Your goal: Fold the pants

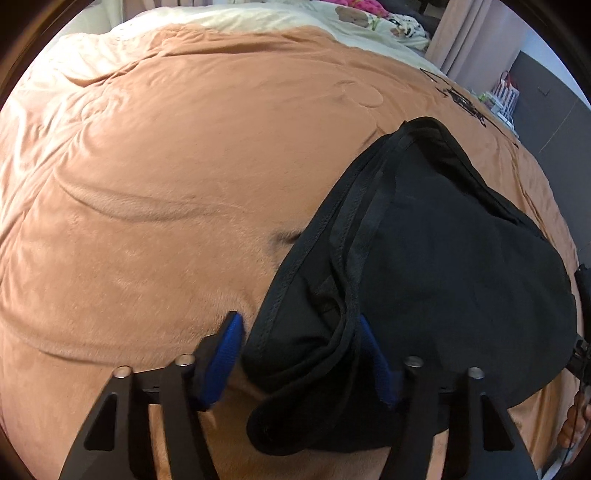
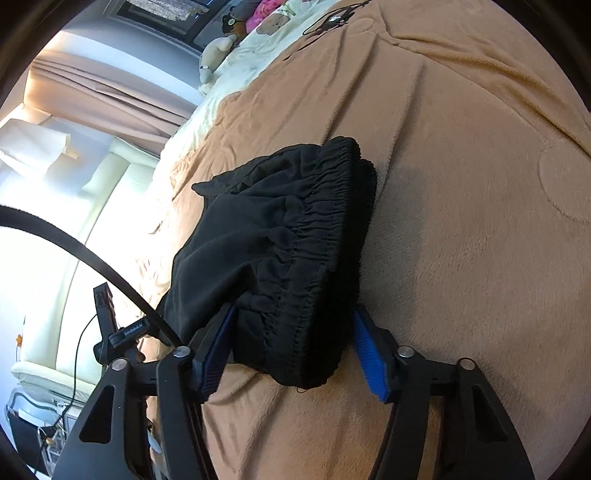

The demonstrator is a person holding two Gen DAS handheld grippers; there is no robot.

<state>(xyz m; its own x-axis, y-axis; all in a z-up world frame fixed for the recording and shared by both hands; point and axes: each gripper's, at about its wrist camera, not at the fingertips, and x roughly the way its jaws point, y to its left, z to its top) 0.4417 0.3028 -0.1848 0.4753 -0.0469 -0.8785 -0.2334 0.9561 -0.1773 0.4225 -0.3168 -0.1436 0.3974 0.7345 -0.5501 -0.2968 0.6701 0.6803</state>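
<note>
From the left wrist view, the folded black fabric pants point(image 1: 424, 266) lie bundled on a tan plush blanket point(image 1: 166, 184) spread over the bed, toward its right side. The left gripper point(image 1: 301, 354) has its blue-padded fingers point(image 1: 221, 362) apart, straddling the hemmed near corner of the bundle. The left pad stands just clear of the cloth; the right pad is partly hidden behind a fold, so I cannot tell whether it presses. A cream sheet with cartoon prints point(image 1: 369, 22) shows at the head of the bed.

From the right wrist view, the same pants point(image 2: 280, 251) show their gathered elastic waistband, still lying on the blanket point(image 2: 461, 221). The right gripper point(image 2: 295, 350) has its blue pads point(image 2: 369, 365) set either side of the waistband's near end, close against the cloth; a firm clamp is not certain. The other gripper's black body point(image 2: 114, 332) sits to the left, beside beige curtains point(image 2: 103, 92).
</note>
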